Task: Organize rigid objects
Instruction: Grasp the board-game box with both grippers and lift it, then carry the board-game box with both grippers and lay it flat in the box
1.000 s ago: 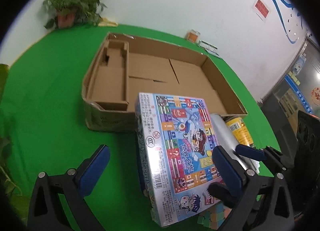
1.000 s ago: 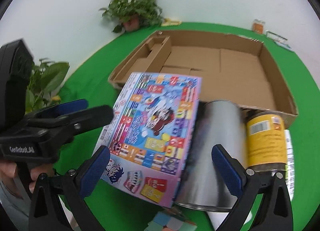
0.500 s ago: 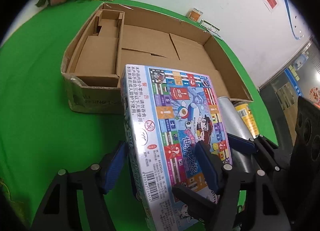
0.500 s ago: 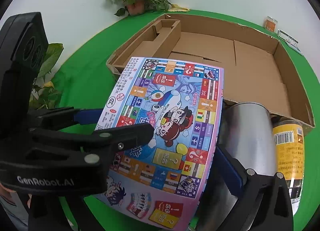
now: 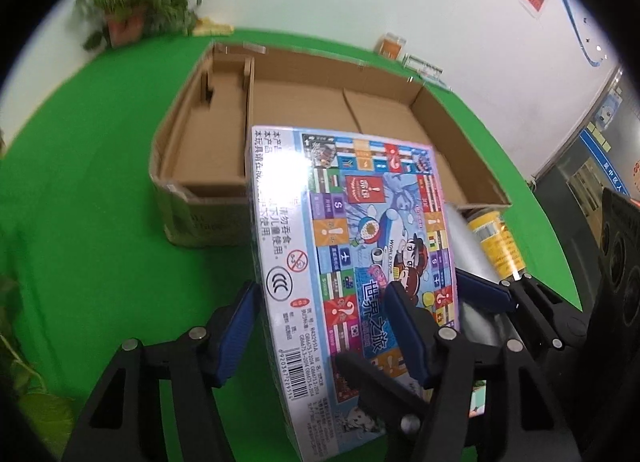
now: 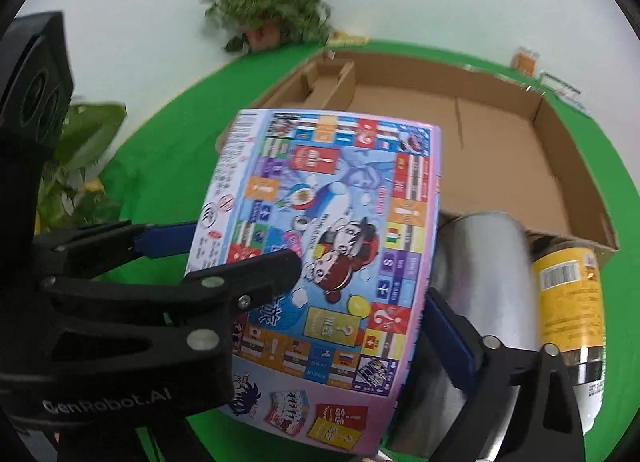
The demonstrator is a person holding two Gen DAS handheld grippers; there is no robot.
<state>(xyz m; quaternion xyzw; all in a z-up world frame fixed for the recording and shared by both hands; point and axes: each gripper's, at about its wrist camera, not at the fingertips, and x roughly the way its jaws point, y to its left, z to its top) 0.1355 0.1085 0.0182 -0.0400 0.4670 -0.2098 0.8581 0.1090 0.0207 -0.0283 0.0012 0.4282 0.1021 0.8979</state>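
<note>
The game box (image 5: pixel 360 246) is squeezed at its edges by the closing left gripper (image 5: pixel 324 336). The closing right gripper (image 6: pixel 400 326) is not yet pressed on it. Bare room is seen in the cardboard tray (image 5: pixel 304 102) at 12 o'clock.

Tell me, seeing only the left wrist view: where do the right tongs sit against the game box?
Observer: The right tongs have the game box between them, jaws closing. Their visible pad sits between the box's right edge and the silver can.
Operator: And my left tongs?
Observer: The left tongs are closing with the box between them. One finger lies across the printed face, and the blue pad runs behind the box's left edge.
</note>
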